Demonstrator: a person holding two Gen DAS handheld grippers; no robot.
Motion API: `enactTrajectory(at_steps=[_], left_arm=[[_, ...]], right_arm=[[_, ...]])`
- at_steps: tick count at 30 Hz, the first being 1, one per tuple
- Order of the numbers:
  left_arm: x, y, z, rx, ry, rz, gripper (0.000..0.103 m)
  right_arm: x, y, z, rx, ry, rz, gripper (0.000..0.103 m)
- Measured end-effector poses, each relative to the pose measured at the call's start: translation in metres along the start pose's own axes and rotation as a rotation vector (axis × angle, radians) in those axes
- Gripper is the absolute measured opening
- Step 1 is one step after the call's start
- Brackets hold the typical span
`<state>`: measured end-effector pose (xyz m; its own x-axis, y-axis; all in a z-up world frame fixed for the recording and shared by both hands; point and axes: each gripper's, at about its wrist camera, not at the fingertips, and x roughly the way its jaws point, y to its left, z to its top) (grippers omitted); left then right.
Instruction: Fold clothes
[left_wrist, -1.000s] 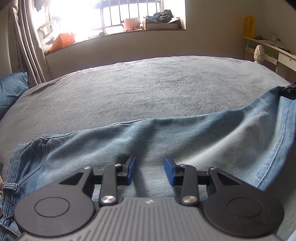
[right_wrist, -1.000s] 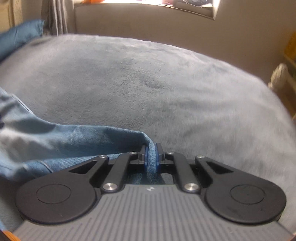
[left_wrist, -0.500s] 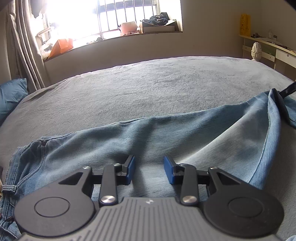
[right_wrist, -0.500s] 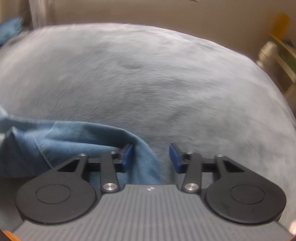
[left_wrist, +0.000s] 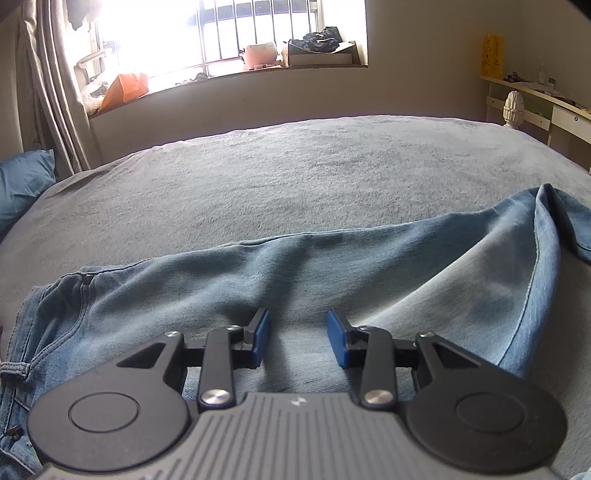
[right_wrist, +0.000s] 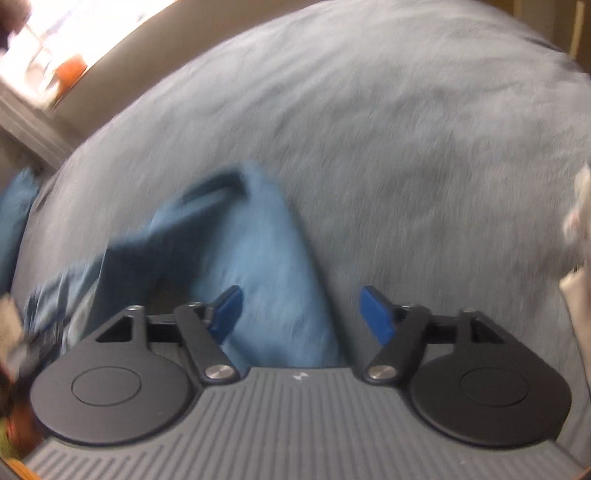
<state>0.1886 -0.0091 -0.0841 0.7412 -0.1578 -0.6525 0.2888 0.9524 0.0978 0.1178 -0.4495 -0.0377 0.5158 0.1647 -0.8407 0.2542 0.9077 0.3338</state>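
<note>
On the bed (left_wrist: 258, 177): jeans (left_wrist: 295, 273) run left–right | left gripper (left_wrist: 297, 338) over mid-leg, part-open, empty | right gripper (right_wrist: 299, 314) nearer leg end, jaws opening, denim between, unpinched

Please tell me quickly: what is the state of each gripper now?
Left gripper: open over the jeans, holding nothing.
Right gripper: jaws opening, denim between them but not gripped.

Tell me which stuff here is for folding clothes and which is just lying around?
For the folding:
jeans
grey bed cover they lie on
left gripper
right gripper, jaws opening, not gripping

Just lying around:
blue pillow
orange bag
cardboard box
curtain
</note>
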Motion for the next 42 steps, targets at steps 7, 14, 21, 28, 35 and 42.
enactTrajectory(at_steps=[7, 14, 21, 28, 35, 42], left_arm=[[0.000, -0.002, 0.001, -0.003, 0.001, 0.008, 0.036], [0.000, -0.001, 0.002, -0.012, 0.008, 0.013, 0.036], [0.001, -0.001, 0.002, -0.018, 0.008, 0.012, 0.036], [-0.001, 0.000, 0.001, -0.022, 0.005, 0.006, 0.036], [0.001, 0.000, 0.002, -0.026, 0.004, 0.003, 0.037], [-0.007, 0.001, 0.005, -0.045, -0.019, -0.017, 0.040]], right_arm=[[0.014, 0.024, -0.047, -0.293, 0.080, -0.128, 0.040], [-0.008, 0.069, -0.034, -0.680, -0.184, -0.496, 0.002], [-0.003, 0.106, -0.089, -1.310, -0.430, -0.900, 0.005], [0.060, 0.044, -0.176, -1.634, -0.011, -0.994, 0.060], [0.017, 0.069, -0.138, -1.341, -0.117, -0.891, 0.080], [-0.044, 0.105, -0.060, -0.657, -0.175, -0.317, 0.079]])
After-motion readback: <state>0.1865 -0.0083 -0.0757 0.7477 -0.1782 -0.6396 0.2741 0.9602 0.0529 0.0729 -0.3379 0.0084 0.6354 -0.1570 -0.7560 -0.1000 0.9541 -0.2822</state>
